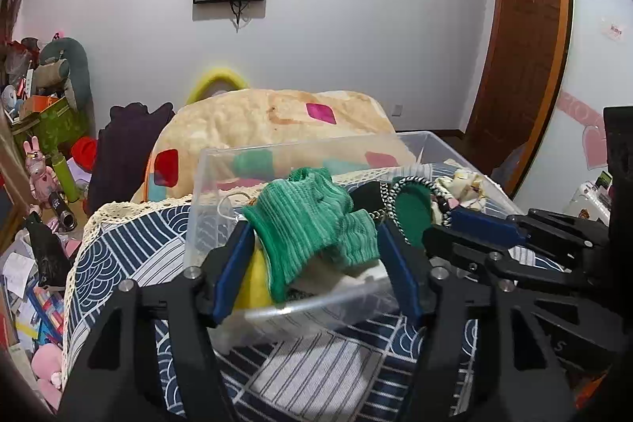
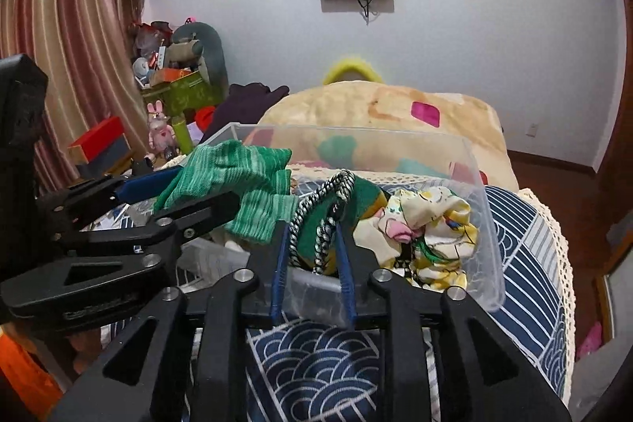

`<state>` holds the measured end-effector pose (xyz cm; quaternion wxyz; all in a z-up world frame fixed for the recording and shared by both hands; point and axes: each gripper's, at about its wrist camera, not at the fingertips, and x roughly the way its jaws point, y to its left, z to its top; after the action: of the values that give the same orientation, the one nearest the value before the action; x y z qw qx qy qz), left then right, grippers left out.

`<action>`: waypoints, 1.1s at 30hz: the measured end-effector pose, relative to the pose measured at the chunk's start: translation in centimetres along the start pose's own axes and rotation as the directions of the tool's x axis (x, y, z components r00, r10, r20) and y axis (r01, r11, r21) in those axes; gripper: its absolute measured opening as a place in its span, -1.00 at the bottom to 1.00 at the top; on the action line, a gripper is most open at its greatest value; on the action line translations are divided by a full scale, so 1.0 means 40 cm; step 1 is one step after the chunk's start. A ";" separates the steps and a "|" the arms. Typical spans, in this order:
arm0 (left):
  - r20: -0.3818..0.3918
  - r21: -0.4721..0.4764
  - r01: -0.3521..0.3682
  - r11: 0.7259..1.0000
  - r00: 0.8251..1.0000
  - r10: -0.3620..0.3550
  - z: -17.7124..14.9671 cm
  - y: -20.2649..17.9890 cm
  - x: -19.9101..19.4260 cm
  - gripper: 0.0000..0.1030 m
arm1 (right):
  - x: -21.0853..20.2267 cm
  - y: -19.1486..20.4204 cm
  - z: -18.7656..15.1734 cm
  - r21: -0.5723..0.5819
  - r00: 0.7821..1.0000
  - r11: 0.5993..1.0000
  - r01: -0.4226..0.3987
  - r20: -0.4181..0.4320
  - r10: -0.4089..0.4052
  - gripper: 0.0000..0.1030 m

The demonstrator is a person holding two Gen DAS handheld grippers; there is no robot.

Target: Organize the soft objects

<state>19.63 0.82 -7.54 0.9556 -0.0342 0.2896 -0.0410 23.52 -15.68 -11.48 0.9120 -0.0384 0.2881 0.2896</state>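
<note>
A clear plastic bin [image 1: 277, 311] [image 2: 486, 256] stands on a navy patterned cloth. My left gripper [image 1: 316, 244] is shut on a green knitted garment [image 1: 312, 224] [image 2: 237, 184] and holds it over the bin's near left part. My right gripper [image 2: 312, 244] [image 1: 439, 228] is shut on a dark green pouch with a black-and-white braided cord [image 2: 336, 200] [image 1: 411, 208], just inside the bin. A floral cream cloth [image 2: 427, 224] [image 1: 467, 184] lies in the bin's right part. A yellow soft item [image 1: 253, 283] lies under the green garment.
A cream blanket with coloured patches [image 1: 277, 117] [image 2: 376, 105] is heaped behind the bin. A dark purple garment [image 1: 126, 145] lies to its left. Toys and boxes [image 1: 47, 113] crowd the left corner. A wooden door [image 1: 522, 46] is at the right.
</note>
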 end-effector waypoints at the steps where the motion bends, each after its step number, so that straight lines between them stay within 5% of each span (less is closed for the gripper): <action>1: 0.003 -0.001 -0.001 1.000 1.000 0.001 -0.002 -0.001 -0.009 0.28 | 0.001 -0.005 0.003 0.001 1.000 1.000 0.009 0.002 -0.009 -0.42; 4: 0.011 -0.001 -0.002 1.000 1.000 0.002 -0.005 0.000 -0.039 0.28 | -0.028 -0.015 -0.001 0.014 0.999 1.000 0.023 0.028 -0.024 -0.25; 15: 0.136 0.016 -0.037 0.999 0.990 0.035 0.018 -0.020 -0.227 0.32 | -0.188 -0.007 0.043 0.021 0.982 1.000 0.015 0.189 -0.019 -0.24; 24: 0.297 0.010 -0.097 0.995 0.951 0.089 0.012 -0.050 -0.394 0.92 | -0.316 0.037 0.049 -0.003 0.938 0.999 0.044 0.345 -0.041 0.33; 26: 0.321 -0.001 -0.096 0.995 0.943 0.091 0.009 -0.049 -0.418 0.93 | -0.333 0.046 0.046 -0.005 0.926 0.998 0.063 0.373 -0.057 0.52; 33: 0.357 -0.001 -0.091 0.996 0.930 0.085 -0.004 -0.046 -0.465 0.98 | -0.348 0.059 0.037 0.001 0.913 0.997 0.083 0.400 -0.077 0.63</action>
<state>4.03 0.82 2.73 0.9934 -0.0206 0.1122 0.0064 13.68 -20.42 -2.38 0.9623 0.0025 0.0919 0.2559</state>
